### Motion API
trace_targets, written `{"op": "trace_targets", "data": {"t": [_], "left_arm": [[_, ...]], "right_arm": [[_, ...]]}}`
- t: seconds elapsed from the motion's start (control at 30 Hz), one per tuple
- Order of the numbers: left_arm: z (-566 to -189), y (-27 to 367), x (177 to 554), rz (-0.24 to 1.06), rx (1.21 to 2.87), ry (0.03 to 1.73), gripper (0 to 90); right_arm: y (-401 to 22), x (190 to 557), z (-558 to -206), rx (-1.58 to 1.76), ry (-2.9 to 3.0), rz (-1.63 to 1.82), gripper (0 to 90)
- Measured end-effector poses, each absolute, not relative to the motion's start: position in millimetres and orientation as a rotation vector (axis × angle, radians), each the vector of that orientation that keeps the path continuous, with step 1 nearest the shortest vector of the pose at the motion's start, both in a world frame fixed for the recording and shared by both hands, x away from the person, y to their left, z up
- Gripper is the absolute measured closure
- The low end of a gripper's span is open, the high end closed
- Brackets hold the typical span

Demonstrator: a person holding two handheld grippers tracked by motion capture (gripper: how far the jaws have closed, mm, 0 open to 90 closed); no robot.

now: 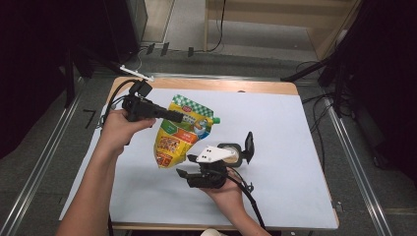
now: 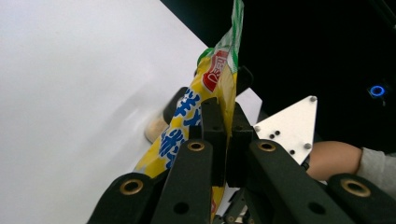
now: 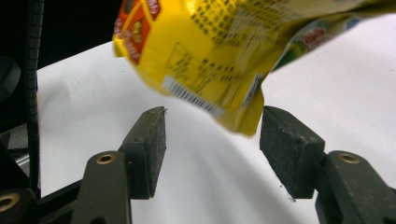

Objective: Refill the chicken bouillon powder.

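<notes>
Currently: mid-handover or two-handed handling, as far as I can judge
Left gripper [image 1: 181, 117]: jaws fully closed on the upper part of a yellow plastic stand-up pouch with a green-and-white checked top [image 1: 179, 132]; in the left gripper view the pads pinch the pouch [image 2: 212, 93] flat
Pouch position: lifted clear of the white-covered worktop [image 1: 275, 123], hanging tilted, its lower end toward the right gripper [image 1: 184, 165]
Right gripper: jaws partly open, nothing clamped; in the right gripper view the pouch's bottom corner [image 3: 243, 123] hangs just above and between the pads [image 3: 149, 149], not touching either
Nearby: small round jar-like object [image 1: 232, 153] just past the right gripper; what it is, cannot tell
Done: pouch picked up and held
Left: right jaws not yet closed on the lower end; purpose beyond that unclear
</notes>
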State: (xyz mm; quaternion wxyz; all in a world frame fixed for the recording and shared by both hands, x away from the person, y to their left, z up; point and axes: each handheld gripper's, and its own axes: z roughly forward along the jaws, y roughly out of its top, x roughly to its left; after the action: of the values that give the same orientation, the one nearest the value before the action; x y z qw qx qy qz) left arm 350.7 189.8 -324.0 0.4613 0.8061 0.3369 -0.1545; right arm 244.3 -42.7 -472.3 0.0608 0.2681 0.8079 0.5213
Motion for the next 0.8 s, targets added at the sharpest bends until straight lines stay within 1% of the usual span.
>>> {"op": "trace_targets", "data": {"t": [0.3, 0.57, 0.8], "left_arm": [[-331, 203, 359, -0.34, 1.961, 0.889, 90.0], [-340, 206, 367, -0.322, 1.961, 0.926, 90.0], [-345, 204, 377, -0.24, 1.952, 0.96, 90.0]], "right_arm": [[-42, 244, -474, 0.812, 2.454, 1.57, 42.5], [-41, 243, -475, 0.805, 2.466, 1.564, 42.5], [-40, 240, -475, 0.796, 2.471, 1.568, 42.5]]}}
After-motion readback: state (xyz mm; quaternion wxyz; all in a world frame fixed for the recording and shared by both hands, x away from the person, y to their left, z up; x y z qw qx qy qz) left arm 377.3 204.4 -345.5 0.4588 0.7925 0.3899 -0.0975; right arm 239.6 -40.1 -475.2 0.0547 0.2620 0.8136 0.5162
